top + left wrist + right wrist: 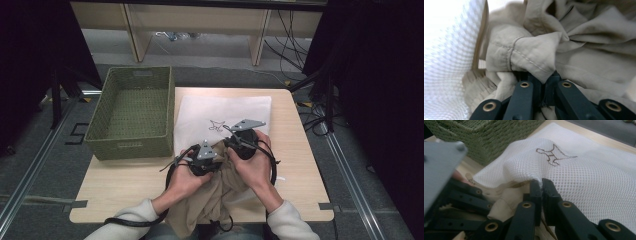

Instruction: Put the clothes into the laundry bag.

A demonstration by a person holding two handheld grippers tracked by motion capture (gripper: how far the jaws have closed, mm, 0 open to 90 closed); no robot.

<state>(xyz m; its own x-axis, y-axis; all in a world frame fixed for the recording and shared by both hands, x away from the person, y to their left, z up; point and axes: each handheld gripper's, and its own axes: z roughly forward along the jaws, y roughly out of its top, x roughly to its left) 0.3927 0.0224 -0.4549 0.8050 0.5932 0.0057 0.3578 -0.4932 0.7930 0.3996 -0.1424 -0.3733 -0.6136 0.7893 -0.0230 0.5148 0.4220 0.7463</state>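
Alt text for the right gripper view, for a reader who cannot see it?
The right claw is shut on the raised edge of a white mesh bag, with beige cloth beneath the opening. The left claw sits close by, a green woven basket behind.

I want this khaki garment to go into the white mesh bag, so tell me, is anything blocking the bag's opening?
Nothing visible blocks it. The right gripper pinches the white mesh bag's edge and lifts it, while the left gripper holds the khaki garment at the mouth. The green basket sits off to the side.
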